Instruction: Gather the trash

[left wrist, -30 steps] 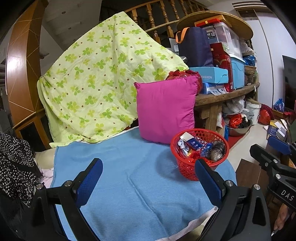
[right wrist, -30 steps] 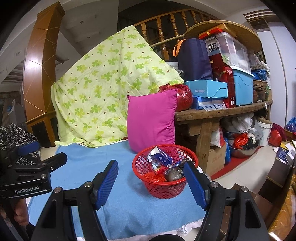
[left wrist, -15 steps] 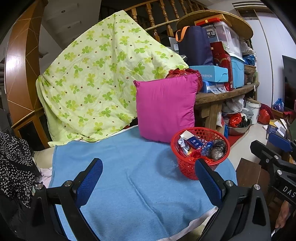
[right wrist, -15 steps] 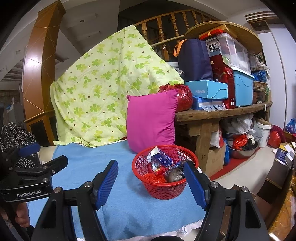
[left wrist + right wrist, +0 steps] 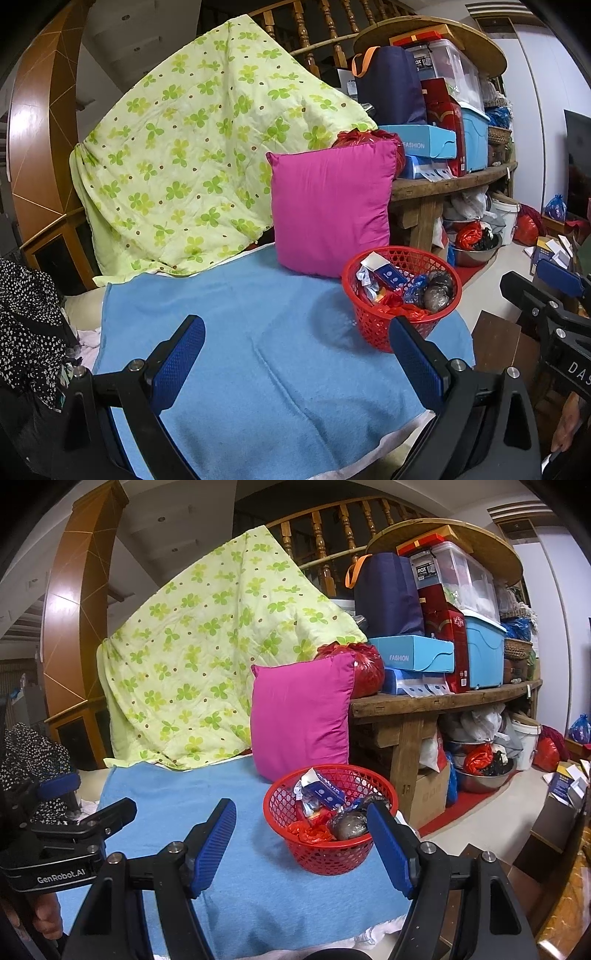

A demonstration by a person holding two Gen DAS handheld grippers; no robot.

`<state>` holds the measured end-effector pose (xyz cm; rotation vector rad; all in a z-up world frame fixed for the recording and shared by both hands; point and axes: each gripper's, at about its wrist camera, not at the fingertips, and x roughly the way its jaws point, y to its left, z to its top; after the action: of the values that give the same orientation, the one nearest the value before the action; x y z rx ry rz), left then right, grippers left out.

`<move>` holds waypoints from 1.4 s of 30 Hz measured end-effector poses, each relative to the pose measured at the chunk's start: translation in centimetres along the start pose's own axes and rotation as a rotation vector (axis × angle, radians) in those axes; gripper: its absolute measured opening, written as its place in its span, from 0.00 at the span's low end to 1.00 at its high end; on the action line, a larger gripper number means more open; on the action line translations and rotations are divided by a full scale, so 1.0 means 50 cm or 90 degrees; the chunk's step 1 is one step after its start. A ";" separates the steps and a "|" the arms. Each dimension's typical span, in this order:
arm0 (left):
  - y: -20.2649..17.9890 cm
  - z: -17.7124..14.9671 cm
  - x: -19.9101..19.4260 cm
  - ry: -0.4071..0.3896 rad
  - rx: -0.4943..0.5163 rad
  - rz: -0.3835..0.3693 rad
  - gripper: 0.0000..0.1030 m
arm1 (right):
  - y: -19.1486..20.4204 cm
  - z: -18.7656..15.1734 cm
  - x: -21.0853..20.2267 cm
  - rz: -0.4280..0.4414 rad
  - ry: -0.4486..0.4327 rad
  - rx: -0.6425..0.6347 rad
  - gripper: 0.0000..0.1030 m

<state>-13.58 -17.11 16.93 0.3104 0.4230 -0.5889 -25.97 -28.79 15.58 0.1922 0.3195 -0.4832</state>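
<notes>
Both tools hang empty with fingers spread wide, the left tool (image 5: 295,362) and right tool (image 5: 303,842) over the blue towel (image 5: 258,350). The red basket (image 5: 328,853), already heaped with trash, sits near the towel's edge; a careless nudge could tip it off.

A lived-in home: quilt (image 5: 192,147), pillow (image 5: 328,206) (stair railing (image 5: 332,528) behind).

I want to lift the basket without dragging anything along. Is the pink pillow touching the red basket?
Cannot tell. In the right wrist view the red basket overlaps the pink pillow's lower edge, with no gap visible; the left wrist view shows the same overlap.
</notes>
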 end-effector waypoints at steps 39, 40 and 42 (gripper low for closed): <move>0.000 -0.025 0.005 0.005 -0.001 -0.016 0.97 | 0.023 -0.010 0.008 0.000 0.001 -0.007 0.74; -0.001 -0.025 0.005 0.005 -0.001 -0.017 0.97 | 0.023 -0.011 0.008 0.000 0.001 -0.007 0.74; -0.001 -0.026 0.005 0.005 -0.001 -0.016 0.97 | 0.023 -0.010 0.008 0.000 0.001 -0.007 0.74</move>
<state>-13.79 -16.76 15.67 0.3063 0.4352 -0.6126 -25.19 -27.82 15.11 0.1819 0.3228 -0.4811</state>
